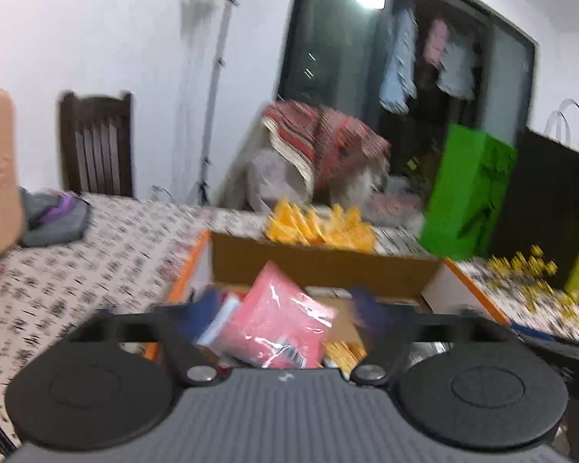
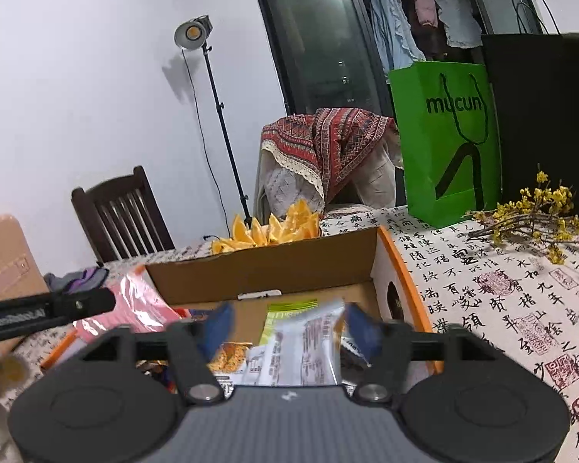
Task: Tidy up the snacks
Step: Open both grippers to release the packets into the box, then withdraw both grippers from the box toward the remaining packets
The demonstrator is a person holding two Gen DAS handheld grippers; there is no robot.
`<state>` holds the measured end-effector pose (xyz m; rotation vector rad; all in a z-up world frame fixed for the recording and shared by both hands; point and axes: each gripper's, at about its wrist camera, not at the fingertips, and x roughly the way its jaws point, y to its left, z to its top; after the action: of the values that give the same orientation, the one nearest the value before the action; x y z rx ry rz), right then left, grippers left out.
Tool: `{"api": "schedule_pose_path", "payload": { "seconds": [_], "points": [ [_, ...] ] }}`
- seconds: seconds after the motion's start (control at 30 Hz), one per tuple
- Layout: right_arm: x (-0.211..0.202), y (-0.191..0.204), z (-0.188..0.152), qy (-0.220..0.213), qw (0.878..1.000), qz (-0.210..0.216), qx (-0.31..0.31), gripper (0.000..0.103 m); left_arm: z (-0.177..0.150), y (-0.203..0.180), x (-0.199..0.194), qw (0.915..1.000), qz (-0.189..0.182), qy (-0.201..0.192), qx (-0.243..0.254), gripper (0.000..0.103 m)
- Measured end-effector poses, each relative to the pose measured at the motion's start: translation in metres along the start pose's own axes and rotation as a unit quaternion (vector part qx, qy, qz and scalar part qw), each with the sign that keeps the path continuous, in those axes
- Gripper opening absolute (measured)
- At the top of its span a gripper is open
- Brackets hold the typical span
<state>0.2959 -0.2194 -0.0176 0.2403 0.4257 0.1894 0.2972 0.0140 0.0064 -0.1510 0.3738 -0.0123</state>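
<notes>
An open cardboard box (image 1: 324, 266) with orange edges sits on the table, also in the right wrist view (image 2: 266, 270). My left gripper (image 1: 285, 308) is shut on a pink snack packet (image 1: 278, 320), held over the box; the view is blurred. The same packet (image 2: 135, 305) and the left gripper's arm show at the left of the right wrist view. My right gripper (image 2: 289, 328) is shut on a white and green snack packet (image 2: 305, 343) above the box. Other snack packets (image 2: 231, 355) lie inside the box below.
Orange slices (image 2: 266, 227) lie behind the box. A green paper bag (image 2: 447, 139), a black bag (image 2: 540, 115) and yellow flower twigs (image 2: 532, 216) stand at the right. A wooden chair (image 2: 123, 216), a lamp stand (image 2: 220, 115) and a draped chair (image 2: 320, 158) are beyond the table.
</notes>
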Motion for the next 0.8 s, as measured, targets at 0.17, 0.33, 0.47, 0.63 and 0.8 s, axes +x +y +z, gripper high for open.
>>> {"api": "schedule_pose_path", "payload": {
  "seconds": [0.17, 0.33, 0.47, 0.63, 0.8],
  "points": [
    [-0.002, -0.004, 0.001, 0.002, 1.000, 0.016, 0.020, 0.103, 0.003, 0.006, -0.007, 0.9996, 0.003, -0.011, -0.024, 0.103],
    [-0.002, -0.003, 0.001, 0.005, 1.000, 0.003, 0.018, 0.103, 0.003, 0.005, -0.004, 0.9997, 0.015, -0.002, -0.019, 0.103],
    [-0.005, -0.004, 0.001, 0.002, 1.000, 0.003, 0.022, 0.103, 0.002, 0.006, -0.005, 0.9996, 0.017, -0.001, -0.021, 0.103],
    [-0.010, -0.002, 0.002, 0.001, 1.000, 0.003, 0.020, 0.103, 0.003, 0.004, -0.009, 0.9997, 0.017, 0.007, -0.015, 0.103],
    [-0.017, 0.001, 0.004, -0.003, 1.000, 0.004, 0.017, 0.103, 0.006, 0.000, -0.028, 0.9999, 0.009, -0.007, -0.007, 0.103]
  ]
}}
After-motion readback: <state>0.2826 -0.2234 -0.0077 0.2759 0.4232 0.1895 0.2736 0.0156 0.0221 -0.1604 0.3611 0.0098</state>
